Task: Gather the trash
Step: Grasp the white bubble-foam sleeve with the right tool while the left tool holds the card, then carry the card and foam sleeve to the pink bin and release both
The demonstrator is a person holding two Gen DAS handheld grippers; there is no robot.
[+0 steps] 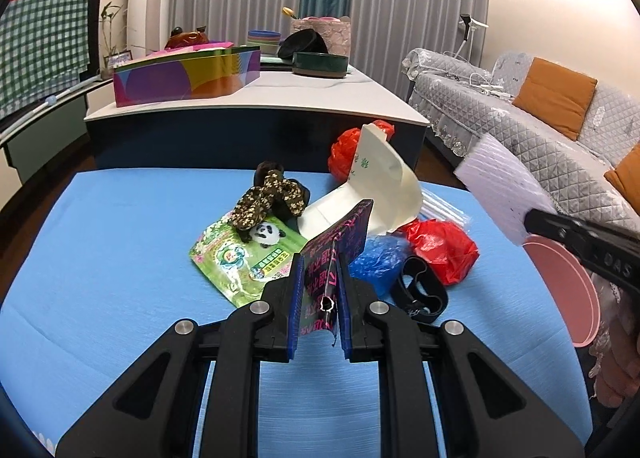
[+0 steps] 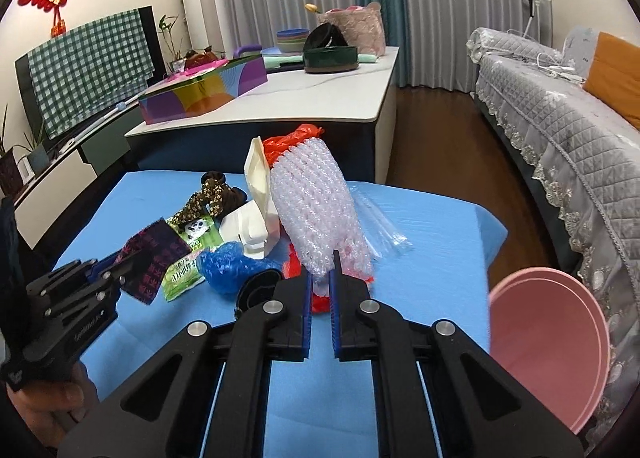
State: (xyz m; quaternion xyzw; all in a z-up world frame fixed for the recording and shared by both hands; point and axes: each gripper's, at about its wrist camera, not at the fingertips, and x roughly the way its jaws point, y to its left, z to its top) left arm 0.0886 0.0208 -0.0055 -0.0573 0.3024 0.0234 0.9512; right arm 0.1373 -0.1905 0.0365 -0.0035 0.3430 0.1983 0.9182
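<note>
My left gripper [image 1: 320, 266] is shut on a dark purple wrapper with pink print [image 1: 340, 242], lifted off the blue table [image 1: 100, 258]. My right gripper [image 2: 320, 278] is shut on a sheet of bubble wrap [image 2: 316, 202], which stands up from its jaws above the pile. In the left wrist view that bubble wrap [image 1: 500, 186] hangs at the right, over the pink bin [image 1: 560, 290]. Left on the table: a green panda packet [image 1: 244, 258], a cream paper piece [image 1: 380, 182], red bags [image 1: 444, 246], a blue bag [image 1: 376, 258], a camouflage cloth [image 1: 268, 198] and a black strap [image 1: 420, 290].
The pink bin [image 2: 552, 342] stands at the table's right edge, beside a grey quilted sofa [image 2: 560, 122]. A white-topped table [image 2: 300, 98] with a colourful box [image 2: 200, 94] and bowls stands behind. A clear plastic bag [image 2: 380, 218] lies right of the pile. A hand [image 2: 48, 406] holds the left gripper.
</note>
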